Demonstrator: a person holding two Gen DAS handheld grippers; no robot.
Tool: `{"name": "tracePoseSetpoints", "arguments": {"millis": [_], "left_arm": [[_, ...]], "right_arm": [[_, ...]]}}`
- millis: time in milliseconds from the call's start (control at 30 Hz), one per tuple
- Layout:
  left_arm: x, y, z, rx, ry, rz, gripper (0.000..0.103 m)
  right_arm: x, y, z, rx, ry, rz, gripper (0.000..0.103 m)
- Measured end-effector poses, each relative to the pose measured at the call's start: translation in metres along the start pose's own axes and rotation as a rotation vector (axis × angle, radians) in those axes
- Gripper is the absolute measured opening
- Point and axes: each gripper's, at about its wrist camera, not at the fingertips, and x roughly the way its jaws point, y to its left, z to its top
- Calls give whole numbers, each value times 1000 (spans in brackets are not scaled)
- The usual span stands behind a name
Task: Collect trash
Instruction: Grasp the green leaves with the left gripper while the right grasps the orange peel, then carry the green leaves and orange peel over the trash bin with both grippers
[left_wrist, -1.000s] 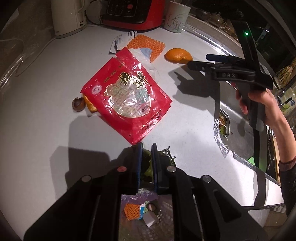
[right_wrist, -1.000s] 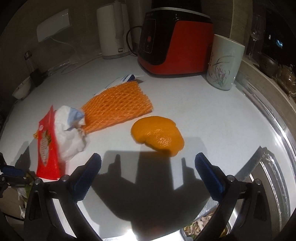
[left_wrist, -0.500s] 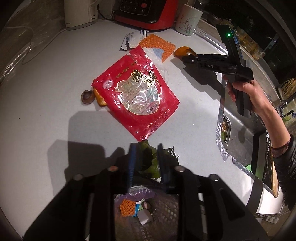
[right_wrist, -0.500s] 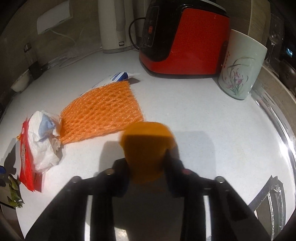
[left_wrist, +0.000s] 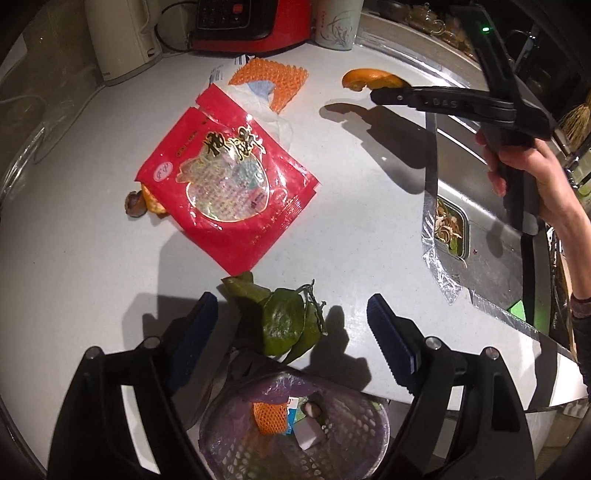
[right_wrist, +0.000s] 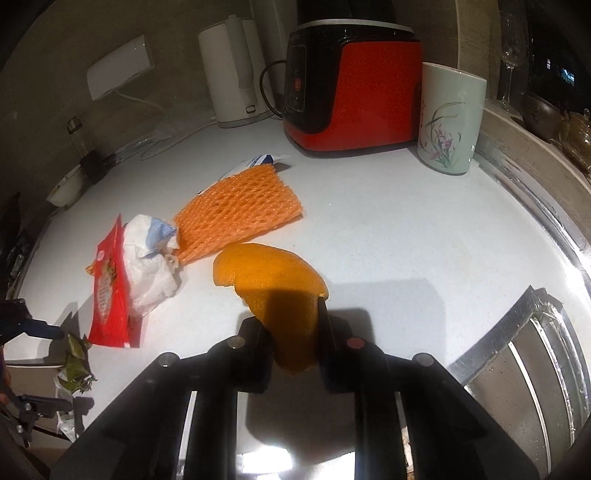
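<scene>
My left gripper (left_wrist: 291, 301) hangs over the counter's front edge with its jaws opening wide. A bunch of green leaves (left_wrist: 280, 321) lies between the pads, untouched by them. Below it stands a mesh trash basket (left_wrist: 229, 443) with a purple liner and some scraps inside. My right gripper (right_wrist: 291, 317) is closing, its pads pressed on an orange peel (right_wrist: 269, 269), which it holds a little above the counter. In the left wrist view that peel (left_wrist: 364, 79) sits at the right gripper's tip (left_wrist: 373, 96). A red snack packet (left_wrist: 225, 181), an orange foam net (right_wrist: 236, 218) and a crumpled white wrapper (right_wrist: 147, 258) lie on the counter.
A white kettle (right_wrist: 236, 74), a red appliance (right_wrist: 351, 92) and a flowered cup (right_wrist: 448, 118) line the back. A steel sink (left_wrist: 480, 277) with a scrap-filled strainer (left_wrist: 448, 230) lies to the right. A brown scrap (left_wrist: 135, 205) sits by the packet. A person's hand (left_wrist: 524, 166) holds the right gripper.
The left jaws went from shut on the leaves to wide apart, leaving the leaves at the counter edge. The right jaws closed on the orange peel and raised it.
</scene>
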Motion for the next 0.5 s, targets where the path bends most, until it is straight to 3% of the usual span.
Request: {"name": "tracePoseSetpoints", "arguments": {"millis": [67, 100, 233, 500], "left_arm": [[7, -1, 0, -7, 16, -8, 60], [10, -2, -1, -7, 28, -10, 47], [11, -5, -1, 1, 28, -35, 25], [2, -15, -3, 36, 16, -13, 17]], "right_arm": [[-10, 3, -5, -3, -5, 3, 19], [-15, 4, -7, -5, -6, 3, 19], [-31, 11, -17, -5, -7, 7, 19], [-51, 36, -37, -10, -2, 39, 19]]}}
